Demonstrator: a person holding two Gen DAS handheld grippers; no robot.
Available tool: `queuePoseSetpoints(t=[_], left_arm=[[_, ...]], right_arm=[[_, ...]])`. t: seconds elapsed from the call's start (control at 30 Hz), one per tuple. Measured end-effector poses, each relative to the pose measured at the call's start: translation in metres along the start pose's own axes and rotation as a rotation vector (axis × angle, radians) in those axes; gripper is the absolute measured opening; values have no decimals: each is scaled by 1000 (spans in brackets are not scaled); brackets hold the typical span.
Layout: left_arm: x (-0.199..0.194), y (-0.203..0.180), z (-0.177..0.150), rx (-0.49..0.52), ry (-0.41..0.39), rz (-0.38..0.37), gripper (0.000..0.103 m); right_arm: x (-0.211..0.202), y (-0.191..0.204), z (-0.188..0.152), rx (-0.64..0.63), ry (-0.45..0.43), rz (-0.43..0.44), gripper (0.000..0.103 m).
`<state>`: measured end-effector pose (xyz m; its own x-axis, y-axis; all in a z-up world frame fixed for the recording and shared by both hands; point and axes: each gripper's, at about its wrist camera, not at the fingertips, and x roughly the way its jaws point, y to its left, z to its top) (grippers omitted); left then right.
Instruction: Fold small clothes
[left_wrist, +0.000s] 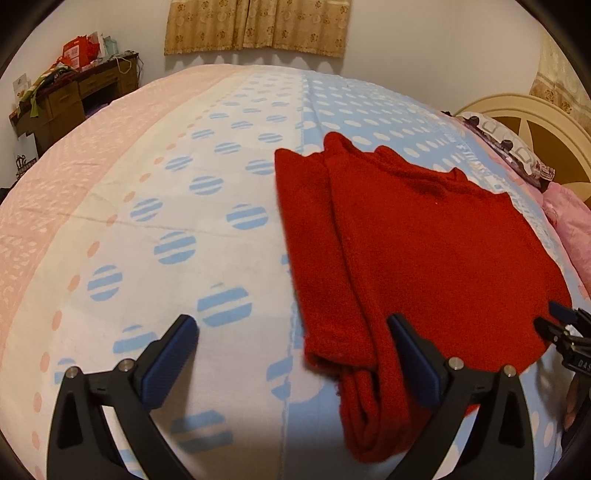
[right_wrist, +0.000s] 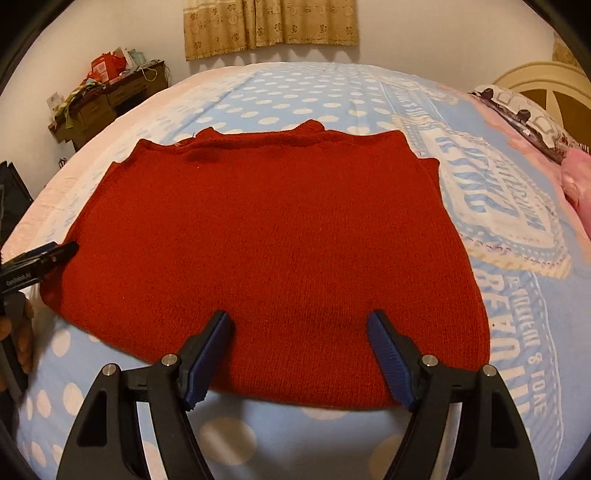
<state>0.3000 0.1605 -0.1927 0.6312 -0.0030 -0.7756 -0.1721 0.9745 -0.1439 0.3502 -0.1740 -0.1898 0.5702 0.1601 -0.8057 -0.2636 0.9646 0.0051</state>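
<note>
On the bed, toward its headboard-side half: red knit sweater spread flat, both grippers hovering at its near hem with nothing held.

Laid on the blue dotted bedspread with collar toward the far edge and hem toward the near edge; one sleeve folded in along the side facing the bed's pink edge, forming a thick doubled strip running down to the hem. Left gripper spread at its widest, one blue pad over bare bedspread, the other over the folded sleeve strip, nothing pinched. Right gripper open as well, blue pads straddling the middle of the hem from above, no cloth clamped. Patterned pillow at the headboard end; cluttered wooden desk beyond the far corner; curtain on the wall.
</note>
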Motion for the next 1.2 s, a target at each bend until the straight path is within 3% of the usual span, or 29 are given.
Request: queuePoseSetpoints(t=[0.17, 0.27, 0.43, 0.6, 0.77, 0.83, 1.03, 1.2], left_arm=[[-16, -4, -16, 15, -3, -40, 103], [-11, -10, -22, 61, 45, -16, 103], [-14, -12, -23, 69, 54, 4, 103], [-19, 2, -29, 22, 40, -44, 103], [-29, 12, -30, -37, 4, -34, 103], [-27, 14, -30, -49, 18, -39, 103], [-39, 22, -31, -62, 11, -30, 103], [-43, 34, -28, -58, 14, 8, 103]], right_arm=[[1, 1, 0, -1, 0, -13, 77], [3, 3, -1, -9, 0, -25, 77], [-1, 4, 1, -11, 1, -44, 78], [-15, 18, 3, -16, -28, -35, 78], [-9, 66, 9, -165, -31, 22, 78], [8, 76, 8, -193, 26, 18, 78], [-7, 84, 5, -192, -31, 23, 79], [-17, 126, 2, -340, -71, 62, 79]])
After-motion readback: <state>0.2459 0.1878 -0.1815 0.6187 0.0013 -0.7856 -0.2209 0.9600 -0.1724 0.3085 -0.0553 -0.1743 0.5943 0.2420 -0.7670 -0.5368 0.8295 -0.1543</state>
